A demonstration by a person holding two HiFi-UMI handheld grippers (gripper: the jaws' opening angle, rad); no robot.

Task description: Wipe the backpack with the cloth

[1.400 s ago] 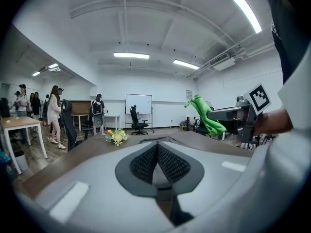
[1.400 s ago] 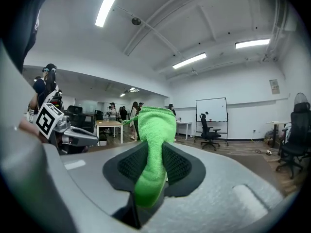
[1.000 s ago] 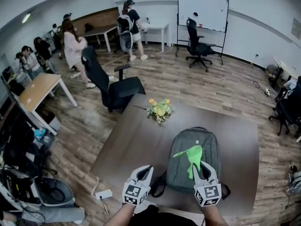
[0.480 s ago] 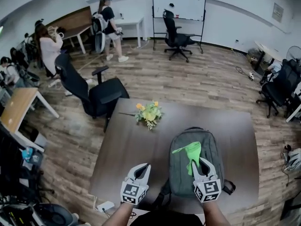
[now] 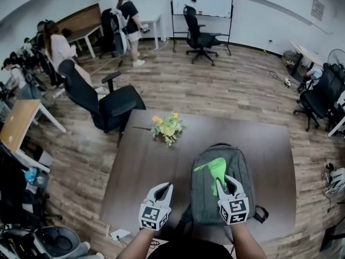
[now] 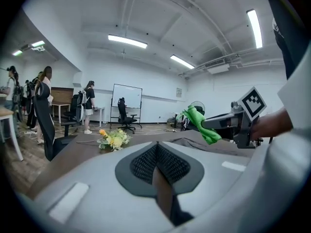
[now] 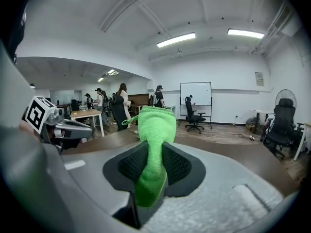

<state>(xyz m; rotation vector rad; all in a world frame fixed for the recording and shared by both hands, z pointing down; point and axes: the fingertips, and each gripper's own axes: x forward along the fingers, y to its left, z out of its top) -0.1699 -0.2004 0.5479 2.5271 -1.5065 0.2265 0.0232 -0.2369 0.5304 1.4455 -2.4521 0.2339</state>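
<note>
Pinching a green cloth (image 7: 155, 130) in the right claw (image 7: 154, 174), squeezing tight on its bunched middle and leaving its upper end standing past the tips. Hovering with it over the near half of a grey backpack (image 5: 204, 201), this lying flat on the dark worktop (image 5: 143, 169), top handle pointing away. Holding the left claw (image 6: 157, 160) pressed together on nothing, just left of the backpack, above the worktop. Lying farther back on the worktop, a bunch of yellow flowers (image 5: 166, 127). Standing beyond its far left corner, a black office chair (image 5: 116, 104).
</note>
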